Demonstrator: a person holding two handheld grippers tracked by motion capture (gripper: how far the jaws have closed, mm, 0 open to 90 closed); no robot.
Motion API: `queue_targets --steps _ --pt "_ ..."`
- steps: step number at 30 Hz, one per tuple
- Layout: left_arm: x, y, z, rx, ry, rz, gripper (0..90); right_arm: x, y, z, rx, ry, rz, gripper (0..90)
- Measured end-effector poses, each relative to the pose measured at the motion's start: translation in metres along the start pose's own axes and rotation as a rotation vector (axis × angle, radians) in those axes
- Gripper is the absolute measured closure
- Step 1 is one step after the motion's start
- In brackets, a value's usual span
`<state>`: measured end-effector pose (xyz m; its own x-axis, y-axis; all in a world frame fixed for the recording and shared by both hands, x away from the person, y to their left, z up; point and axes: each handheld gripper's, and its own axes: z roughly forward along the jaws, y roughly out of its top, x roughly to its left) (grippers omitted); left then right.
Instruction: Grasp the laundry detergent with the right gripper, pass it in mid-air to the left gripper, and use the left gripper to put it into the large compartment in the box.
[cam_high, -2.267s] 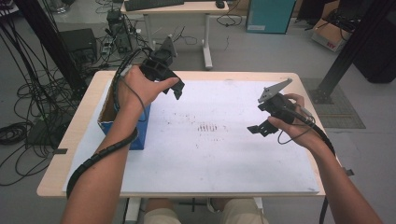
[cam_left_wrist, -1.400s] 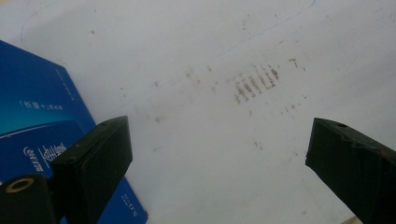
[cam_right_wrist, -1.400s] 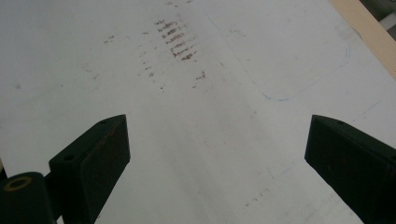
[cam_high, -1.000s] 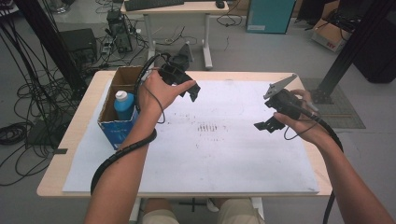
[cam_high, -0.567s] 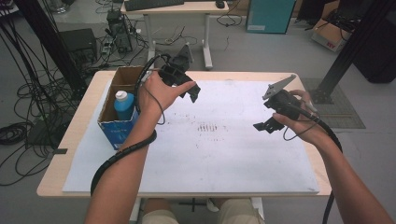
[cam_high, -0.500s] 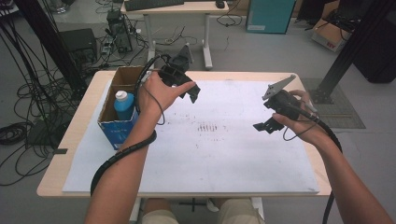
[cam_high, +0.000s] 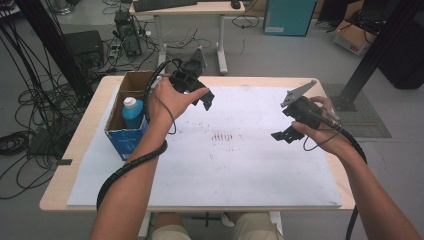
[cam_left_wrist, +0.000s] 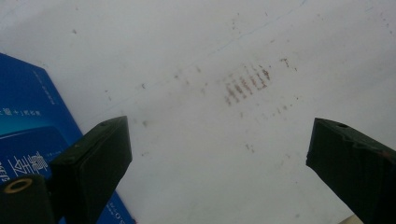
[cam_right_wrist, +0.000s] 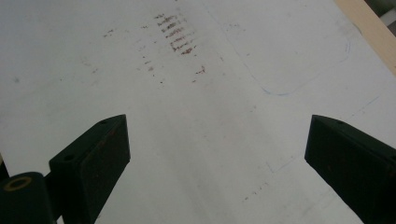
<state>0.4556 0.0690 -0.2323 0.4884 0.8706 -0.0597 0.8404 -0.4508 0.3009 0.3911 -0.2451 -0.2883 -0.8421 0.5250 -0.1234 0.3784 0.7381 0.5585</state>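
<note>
White sheeting (cam_high: 210, 165), smudged with a patch of brown marks (cam_high: 222, 136), covers the wooden table (cam_high: 85, 135) and serves as the landmark. At the sheet's left edge stands an open blue cardboard box (cam_high: 122, 135), its long axis running away from the person. Inside it a blue bottle with a white cap (cam_high: 132, 112) stands upright, cap pointing up. The left gripper (cam_high: 206, 100) hangs over the sheet's far left part, just right of the box, jaws wide apart with nothing between them. The right gripper (cam_high: 284, 134) hangs over the sheet's right part, well apart from the box, jaws also spread and empty, aimed toward the brown marks.
</note>
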Motion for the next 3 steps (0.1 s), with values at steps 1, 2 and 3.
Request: queue_targets --steps 1,2,3 --pt "0.0002 0.0000 -0.0001 -0.002 0.002 -0.001 7.0 -0.0001 0.0002 -0.0002 0.003 -0.001 -0.002 6.9" --pt "0.0005 -0.0001 -0.0001 0.002 -0.002 -0.002 7.0 -0.0005 0.0004 -0.0004 0.007 0.000 -0.005 6.8" --pt "0.0005 -0.0001 0.0002 0.001 -0.002 -0.004 7.0 -0.0010 0.0006 -0.0006 0.010 -0.001 -0.009 6.8"
